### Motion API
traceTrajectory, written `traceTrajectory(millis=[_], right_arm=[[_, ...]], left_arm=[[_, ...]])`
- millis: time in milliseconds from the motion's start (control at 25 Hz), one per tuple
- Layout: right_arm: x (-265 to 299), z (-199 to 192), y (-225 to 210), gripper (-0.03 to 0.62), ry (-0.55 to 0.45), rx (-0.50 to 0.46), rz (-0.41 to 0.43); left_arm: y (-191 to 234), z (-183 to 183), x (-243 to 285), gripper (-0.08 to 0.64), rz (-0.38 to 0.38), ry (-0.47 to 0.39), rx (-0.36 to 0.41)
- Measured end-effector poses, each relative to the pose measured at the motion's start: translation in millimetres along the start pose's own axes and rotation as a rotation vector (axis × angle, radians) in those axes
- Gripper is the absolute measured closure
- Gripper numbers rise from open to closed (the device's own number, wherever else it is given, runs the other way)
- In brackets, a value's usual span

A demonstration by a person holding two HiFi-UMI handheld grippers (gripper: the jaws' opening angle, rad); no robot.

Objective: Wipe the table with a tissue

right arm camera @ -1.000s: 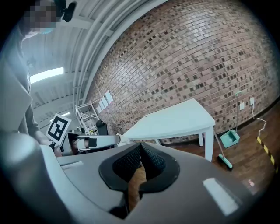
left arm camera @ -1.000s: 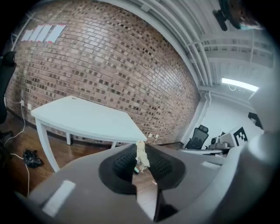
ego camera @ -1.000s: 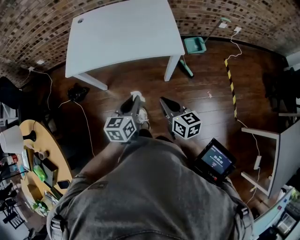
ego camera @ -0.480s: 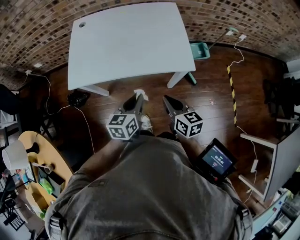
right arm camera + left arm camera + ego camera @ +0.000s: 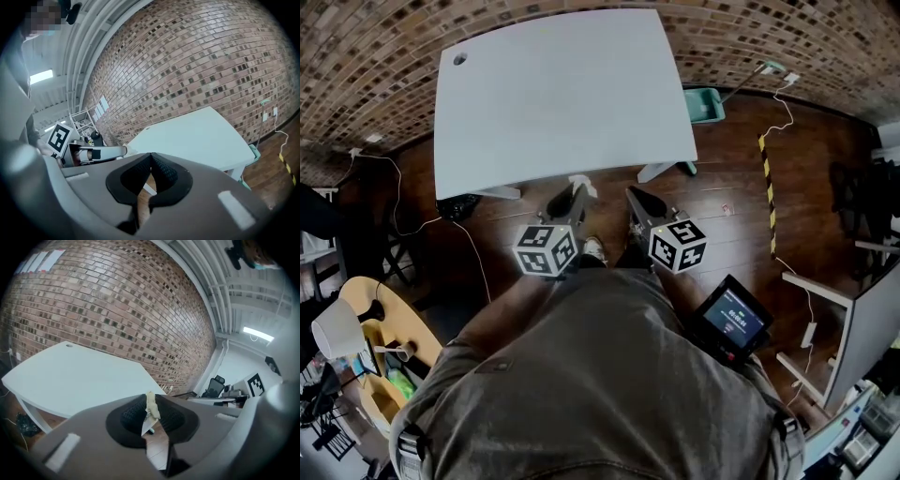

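A pale blue-white table (image 5: 562,94) stands against the brick wall, just ahead of both grippers. My left gripper (image 5: 576,187) is shut on a small wad of tissue (image 5: 581,185), which sticks up between its pads (image 5: 151,405). It hovers over the wooden floor just short of the table's near edge. My right gripper (image 5: 634,199) is shut with nothing in it, its jaws meeting at the tips (image 5: 150,154), beside the left one. The table (image 5: 70,376) fills the left of the left gripper view, and the table (image 5: 192,136) lies ahead in the right gripper view.
A teal dustpan (image 5: 708,103) lies by the table's right leg. Cables (image 5: 473,248) trail over the floor to the left. A round wooden side table (image 5: 356,375) with clutter stands at the lower left. A handheld screen device (image 5: 729,319) hangs at the person's right hip.
The view has closed in on the table, which now reaches down to just above both grippers. Both grippers keep their pose, the tissue still held in the left one.
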State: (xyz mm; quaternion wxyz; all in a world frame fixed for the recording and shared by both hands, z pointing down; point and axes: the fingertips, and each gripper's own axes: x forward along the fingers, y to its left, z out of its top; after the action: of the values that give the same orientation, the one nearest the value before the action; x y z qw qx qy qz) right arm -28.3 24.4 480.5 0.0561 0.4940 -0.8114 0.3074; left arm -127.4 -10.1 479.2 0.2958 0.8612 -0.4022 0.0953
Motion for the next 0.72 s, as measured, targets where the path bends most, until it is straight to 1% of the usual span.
traceTrajectory(millis=[200,440,640,720], right_arm=[[21.2,20.8,-33.7,0.580,0.017,0.004,0.032],[45.2,50.2,-73.2,0.580,0.049,-0.003,0.103],[56.4,51.0,-87.6,0.580,0.084,0.012,0.151],[60.1,53.4,-99.6,0.580,0.097,0.020,0.170]], left_arm=[[6.5,8.0,35.9,0.503,0.046,0.016,-0.002],[9.4,13.4,79.9,0.503,0.119,0.058,0.013],[15.3,2.8,96.8,0.503,0.176,0.104,0.038],[17.1,-2.3,109.3,0.503,0.203,0.128,0.052]])
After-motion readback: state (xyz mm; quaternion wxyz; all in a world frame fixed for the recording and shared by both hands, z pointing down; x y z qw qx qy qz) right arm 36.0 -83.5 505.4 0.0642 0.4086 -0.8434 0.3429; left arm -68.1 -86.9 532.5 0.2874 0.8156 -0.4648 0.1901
